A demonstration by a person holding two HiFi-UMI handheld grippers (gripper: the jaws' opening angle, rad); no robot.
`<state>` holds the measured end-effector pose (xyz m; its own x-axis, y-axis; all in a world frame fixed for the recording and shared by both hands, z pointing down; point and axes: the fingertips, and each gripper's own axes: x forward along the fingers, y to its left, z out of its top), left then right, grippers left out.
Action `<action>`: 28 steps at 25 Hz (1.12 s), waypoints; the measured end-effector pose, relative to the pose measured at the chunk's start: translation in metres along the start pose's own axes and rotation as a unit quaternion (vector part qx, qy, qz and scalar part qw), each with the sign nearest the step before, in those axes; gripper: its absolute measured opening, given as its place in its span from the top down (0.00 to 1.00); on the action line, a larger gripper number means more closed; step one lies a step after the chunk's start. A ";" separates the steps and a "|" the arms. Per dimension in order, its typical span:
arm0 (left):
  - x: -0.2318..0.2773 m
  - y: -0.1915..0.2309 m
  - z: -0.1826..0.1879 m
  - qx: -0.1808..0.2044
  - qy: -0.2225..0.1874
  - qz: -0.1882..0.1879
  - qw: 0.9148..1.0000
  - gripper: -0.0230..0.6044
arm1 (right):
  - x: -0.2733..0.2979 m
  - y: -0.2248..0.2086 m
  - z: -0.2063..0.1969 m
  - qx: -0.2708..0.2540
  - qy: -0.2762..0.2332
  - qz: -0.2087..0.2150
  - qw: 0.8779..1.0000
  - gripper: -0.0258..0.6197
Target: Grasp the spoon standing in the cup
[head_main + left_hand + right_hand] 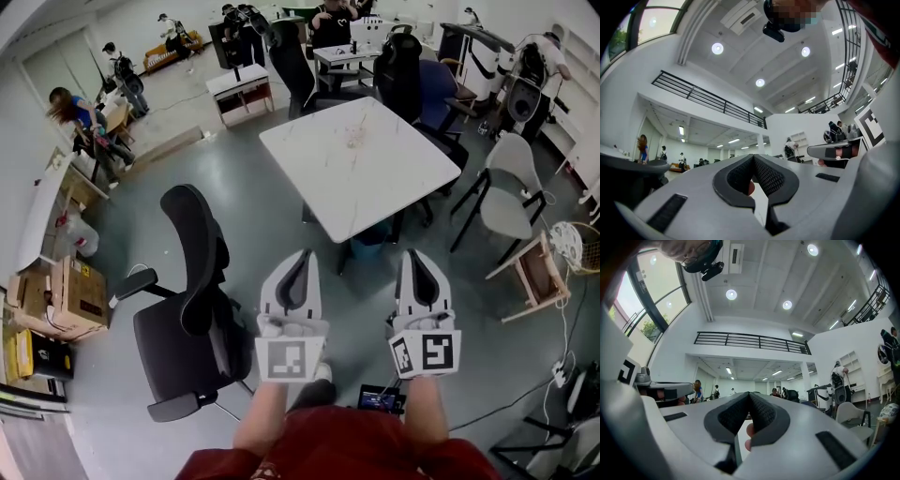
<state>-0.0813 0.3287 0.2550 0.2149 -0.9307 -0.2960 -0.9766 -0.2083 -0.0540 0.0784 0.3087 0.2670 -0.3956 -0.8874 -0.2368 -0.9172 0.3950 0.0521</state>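
My left gripper (753,157) has its dark ribbed jaws closed tip to tip with nothing between them, and my right gripper (749,394) is closed and empty the same way. Both are held side by side just in front of the red shirt (347,450), pointing out over the grey floor (187,169). A black office chair (192,309) stands to their left. Ahead is a square white table (375,178), where a small pinkish speck (354,139) is too small for me to tell whether it is the cup with the spoon.

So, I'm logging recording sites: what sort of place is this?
Probably an open-plan lab or office hall: a white table, a black office chair, and a railed mezzanine under a high ceiling.
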 end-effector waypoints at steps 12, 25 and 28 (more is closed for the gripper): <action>0.060 0.063 -0.023 -0.003 0.002 0.002 1.000 0.95 | 0.089 0.017 -0.020 -0.004 0.009 0.001 1.000 0.94; 0.098 0.098 -0.035 -0.011 -0.003 0.005 1.000 0.95 | 0.143 0.025 -0.030 -0.002 0.002 0.004 1.000 0.94; 0.105 0.098 -0.040 -0.007 -0.001 0.004 1.000 0.95 | 0.148 0.020 -0.035 0.001 0.003 0.002 1.000 0.94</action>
<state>-0.1539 0.1987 0.2570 0.2076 -0.9315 -0.2988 -0.9779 -0.2055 -0.0389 -0.0002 0.1770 0.2666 -0.3999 -0.8872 -0.2302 -0.9153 0.3995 0.0508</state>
